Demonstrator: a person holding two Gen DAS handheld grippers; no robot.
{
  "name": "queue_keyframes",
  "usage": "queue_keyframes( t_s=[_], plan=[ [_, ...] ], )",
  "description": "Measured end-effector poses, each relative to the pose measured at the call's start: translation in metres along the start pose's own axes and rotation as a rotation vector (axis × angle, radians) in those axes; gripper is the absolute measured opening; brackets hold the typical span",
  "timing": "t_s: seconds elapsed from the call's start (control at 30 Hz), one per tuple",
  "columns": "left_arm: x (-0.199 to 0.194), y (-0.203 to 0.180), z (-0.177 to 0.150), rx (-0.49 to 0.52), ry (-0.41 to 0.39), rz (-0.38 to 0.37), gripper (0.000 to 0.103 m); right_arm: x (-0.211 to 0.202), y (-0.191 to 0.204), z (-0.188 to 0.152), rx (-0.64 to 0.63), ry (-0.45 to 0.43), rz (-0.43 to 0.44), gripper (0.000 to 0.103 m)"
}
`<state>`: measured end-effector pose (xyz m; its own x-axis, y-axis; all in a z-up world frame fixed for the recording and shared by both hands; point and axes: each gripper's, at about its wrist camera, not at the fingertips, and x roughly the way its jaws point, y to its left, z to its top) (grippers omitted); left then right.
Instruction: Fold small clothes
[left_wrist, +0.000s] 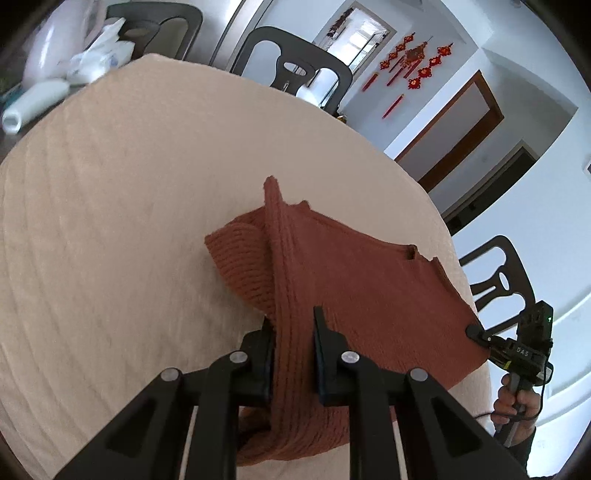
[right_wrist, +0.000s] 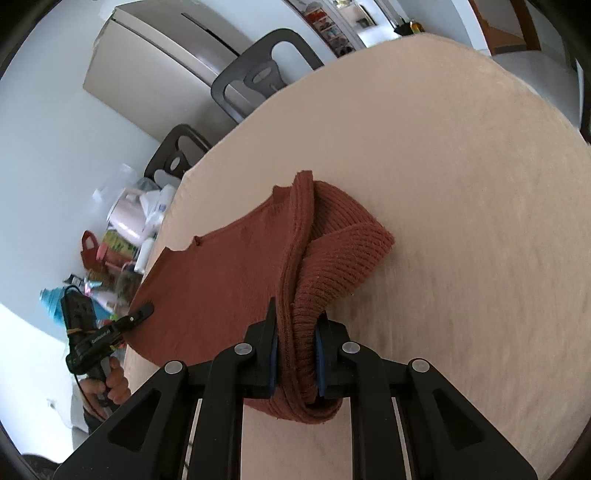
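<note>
Both hand-held grippers pinch my rust-brown knitted sweater (left_wrist: 354, 280) over the tabletop (left_wrist: 110, 221).

My left hand-held gripper (left_wrist: 293, 332) is nearly closed on a ribbed edge bunched between its fingers; my right hand-held gripper (right_wrist: 295, 332) is clamped the same way on the opposite ribbed edge. Between them the sweater hangs stretched, its far part resting on the peach-covered tabletop, one ribbed sleeve folded beside each grip. Dark chairs (left_wrist: 291, 62) stand at the far side.

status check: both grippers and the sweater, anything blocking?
Left gripper shut on rust sweater. Right gripper shut on its other edge. Sweater lifted, sagging onto the beige table cover. Nothing in the way on the cover.
</note>
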<state>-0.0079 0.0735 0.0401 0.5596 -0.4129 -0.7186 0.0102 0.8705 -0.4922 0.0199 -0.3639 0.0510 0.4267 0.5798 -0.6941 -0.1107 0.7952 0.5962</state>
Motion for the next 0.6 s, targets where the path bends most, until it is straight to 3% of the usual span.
queue_keyframes(
  t_s=[0.17,0.3,0.37,0.43,0.6],
  plan=[
    [0.010,0.005,-0.010,0.017,0.015,0.042,0.022,0.010,-0.008,-0.008,-0.021,0.021,-0.079,0.023],
    [-0.016,-0.009,-0.013,0.097,-0.050,0.100,0.022,-0.019,0.010,-0.010,-0.105,-0.060,-0.134,0.028],
    [-0.029,-0.013,-0.006,0.123,-0.084,0.110,0.030,-0.035,0.020,-0.008,-0.149,-0.103,-0.163,0.038],
    [-0.033,-0.019,0.003,0.136,-0.105,0.101,0.039,-0.039,0.031,-0.003,-0.195,-0.118,-0.174,0.041],
    [0.005,-0.031,0.035,0.148,-0.091,0.105,0.040,0.005,0.041,0.021,-0.235,-0.053,-0.132,0.041]
  ],
)
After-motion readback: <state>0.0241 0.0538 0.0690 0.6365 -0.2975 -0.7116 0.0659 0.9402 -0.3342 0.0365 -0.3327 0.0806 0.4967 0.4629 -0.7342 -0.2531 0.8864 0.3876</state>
